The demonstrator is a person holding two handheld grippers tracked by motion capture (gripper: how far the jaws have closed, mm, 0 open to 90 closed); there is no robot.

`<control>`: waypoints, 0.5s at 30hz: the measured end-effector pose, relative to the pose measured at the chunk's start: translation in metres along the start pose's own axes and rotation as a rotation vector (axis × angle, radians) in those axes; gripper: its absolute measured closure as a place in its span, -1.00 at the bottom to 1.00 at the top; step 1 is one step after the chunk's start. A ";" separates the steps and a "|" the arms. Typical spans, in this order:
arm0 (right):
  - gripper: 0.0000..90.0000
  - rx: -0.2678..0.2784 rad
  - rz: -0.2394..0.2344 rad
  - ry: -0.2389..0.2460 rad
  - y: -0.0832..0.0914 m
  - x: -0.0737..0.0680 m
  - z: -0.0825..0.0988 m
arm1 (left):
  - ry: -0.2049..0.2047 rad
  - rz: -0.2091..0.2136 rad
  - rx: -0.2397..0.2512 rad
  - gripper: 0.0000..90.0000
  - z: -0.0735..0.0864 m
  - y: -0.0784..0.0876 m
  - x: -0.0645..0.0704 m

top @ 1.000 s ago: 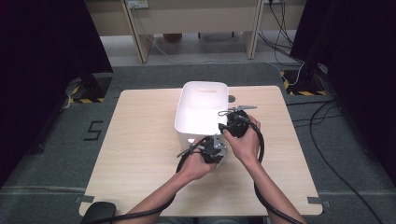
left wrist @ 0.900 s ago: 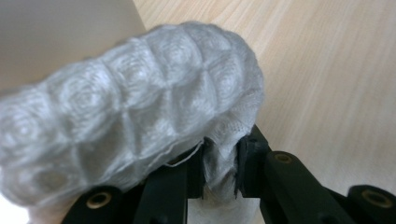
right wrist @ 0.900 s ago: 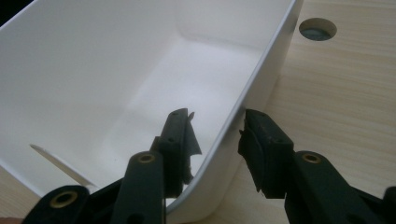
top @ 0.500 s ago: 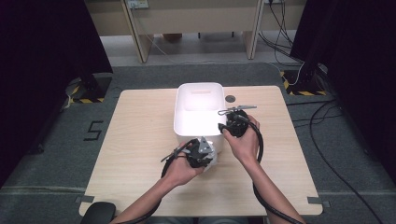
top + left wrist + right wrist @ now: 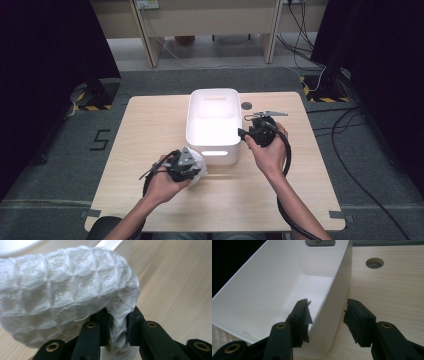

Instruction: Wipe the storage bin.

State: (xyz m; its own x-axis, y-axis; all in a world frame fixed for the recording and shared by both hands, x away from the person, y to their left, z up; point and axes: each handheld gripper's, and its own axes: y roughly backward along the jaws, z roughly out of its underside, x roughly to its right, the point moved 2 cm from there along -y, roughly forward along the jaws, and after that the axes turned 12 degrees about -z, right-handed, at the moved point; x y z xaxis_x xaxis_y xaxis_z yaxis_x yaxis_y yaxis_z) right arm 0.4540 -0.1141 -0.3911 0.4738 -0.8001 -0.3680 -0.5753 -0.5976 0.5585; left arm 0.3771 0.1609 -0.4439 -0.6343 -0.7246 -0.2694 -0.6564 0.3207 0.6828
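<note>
A white plastic bin stands on the wooden table, near its middle. My left gripper is just in front of the bin's near left corner, shut on a bunched white waffle-weave cloth. In the left gripper view a fold of the cloth is pinched between the left gripper's pads. My right gripper straddles the bin's right wall. Its jaws have just been opening, and the pads of the right gripper stand clear of the wall on both sides.
A round cable hole sits in the tabletop behind the right gripper, also seen as the hole beside the bin. Bare tabletop stretches left of the bin and along the front edge. Cabinets and cables lie beyond the table.
My left hand has carried the cloth leftward and toward the near edge, away from the bin's front. The right gripper stayed at the bin's wall and its jaws spread wider.
</note>
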 end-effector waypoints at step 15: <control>0.22 0.058 -0.014 -0.015 0.020 0.009 -0.002 | 0.166 -0.161 -0.060 0.67 0.039 -0.018 -0.082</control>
State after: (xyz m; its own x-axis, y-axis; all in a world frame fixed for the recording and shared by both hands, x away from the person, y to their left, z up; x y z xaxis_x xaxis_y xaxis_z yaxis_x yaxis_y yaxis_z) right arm 0.4479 -0.1330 -0.3820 0.4723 -0.7920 -0.3869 -0.6068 -0.6105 0.5090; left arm 0.4251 0.2383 -0.4599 -0.4445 -0.8555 -0.2657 -0.7151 0.1603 0.6804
